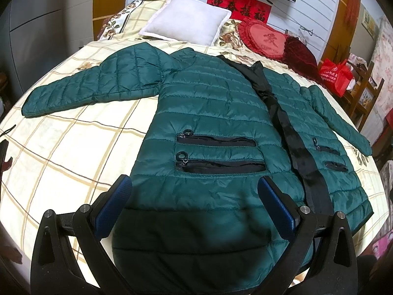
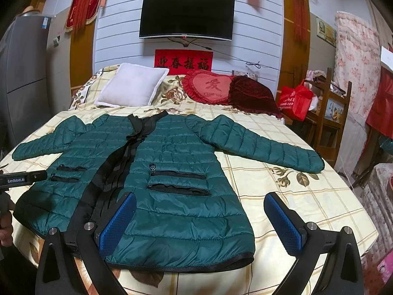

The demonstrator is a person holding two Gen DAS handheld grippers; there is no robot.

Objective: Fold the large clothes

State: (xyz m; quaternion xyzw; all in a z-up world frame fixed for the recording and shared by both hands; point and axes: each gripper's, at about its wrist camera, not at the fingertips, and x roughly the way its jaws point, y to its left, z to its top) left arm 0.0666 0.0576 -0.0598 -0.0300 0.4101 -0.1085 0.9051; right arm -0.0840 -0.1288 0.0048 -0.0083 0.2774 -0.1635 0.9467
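A dark green quilted jacket point(image 1: 208, 113) lies flat, front up, on the bed, both sleeves spread out, with a black zipper strip down its middle and black pocket zips. It also shows in the right wrist view point(image 2: 176, 157). My left gripper point(image 1: 195, 186) is open and empty, hovering above the jacket's hem on its left half. My right gripper point(image 2: 200, 202) is open and empty, above the hem's right corner. The left gripper's body point(image 2: 23, 177) shows at the left edge of the right wrist view.
The bed point(image 1: 61, 147) has a cream checked floral sheet. A white pillow point(image 2: 132, 88), a red heart cushion point(image 2: 208, 88) and a dark red cushion point(image 2: 253, 95) sit at the head. A wooden shelf point(image 2: 329, 123) with a red bag point(image 2: 294, 100) stands right.
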